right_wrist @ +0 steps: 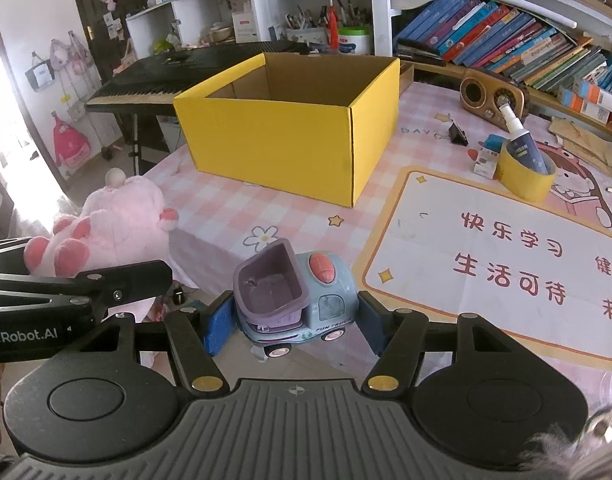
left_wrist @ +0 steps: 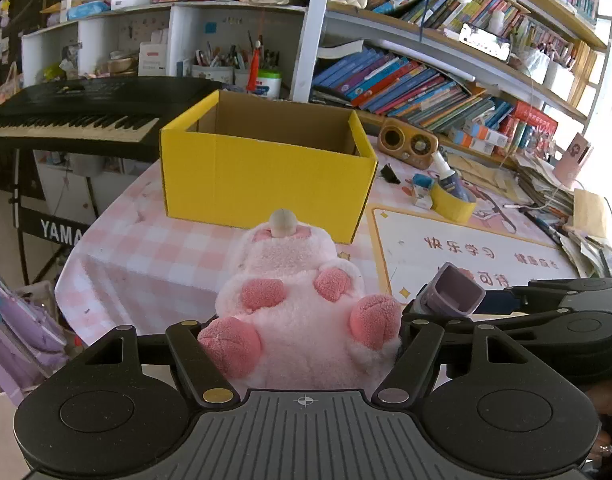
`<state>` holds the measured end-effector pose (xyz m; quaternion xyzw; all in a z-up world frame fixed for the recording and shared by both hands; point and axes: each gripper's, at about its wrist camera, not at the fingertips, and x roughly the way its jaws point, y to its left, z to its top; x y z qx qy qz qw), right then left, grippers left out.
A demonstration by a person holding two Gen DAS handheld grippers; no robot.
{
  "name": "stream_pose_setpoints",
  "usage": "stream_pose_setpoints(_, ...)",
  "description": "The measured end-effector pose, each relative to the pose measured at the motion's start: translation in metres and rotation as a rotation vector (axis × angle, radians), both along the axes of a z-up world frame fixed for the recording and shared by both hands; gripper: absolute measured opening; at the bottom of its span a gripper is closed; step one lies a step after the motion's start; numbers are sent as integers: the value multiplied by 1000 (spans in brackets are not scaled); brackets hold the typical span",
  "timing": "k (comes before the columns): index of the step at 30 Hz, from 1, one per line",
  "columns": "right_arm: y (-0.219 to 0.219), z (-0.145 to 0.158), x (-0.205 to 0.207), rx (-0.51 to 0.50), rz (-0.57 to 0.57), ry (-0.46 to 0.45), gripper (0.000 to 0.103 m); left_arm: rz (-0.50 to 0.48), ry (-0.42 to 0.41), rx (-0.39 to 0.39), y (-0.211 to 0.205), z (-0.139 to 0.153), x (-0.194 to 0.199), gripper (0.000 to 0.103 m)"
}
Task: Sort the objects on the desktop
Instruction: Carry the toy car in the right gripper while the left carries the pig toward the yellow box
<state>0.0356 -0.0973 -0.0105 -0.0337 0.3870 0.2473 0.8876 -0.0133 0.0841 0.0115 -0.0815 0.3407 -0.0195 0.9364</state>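
Observation:
A pink plush toy [left_wrist: 297, 300] fills the space between the fingers of my left gripper [left_wrist: 301, 336], which is shut on it; the plush hides the fingertips. It hangs near the table's left front edge and shows again in the right wrist view [right_wrist: 117, 220]. My right gripper [right_wrist: 295, 326] is shut on a small blue toy truck [right_wrist: 306, 300] with a purple dump bed, its blue pads [right_wrist: 219, 326] pressing both sides. The truck's purple bed [left_wrist: 454, 292] also appears in the left wrist view. An open yellow cardboard box [left_wrist: 265, 172] [right_wrist: 289, 140] stands on the checked tablecloth beyond both toys, its visible inside empty.
Right of the box sit a yellow tape roll [right_wrist: 526, 176] holding a spray bottle, a small carton [right_wrist: 486, 156], a black binder clip [right_wrist: 458, 134] and a wooden radio [right_wrist: 492, 94]. A printed mat [right_wrist: 506, 264] covers the right side. A keyboard [left_wrist: 73, 116] stands left, bookshelves behind.

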Motion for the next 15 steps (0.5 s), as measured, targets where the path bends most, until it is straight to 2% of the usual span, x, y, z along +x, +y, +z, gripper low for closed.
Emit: stream_pose_setpoints(15,1,13,41,9,13,-44,62,15,-47,4,5,16,37,71)
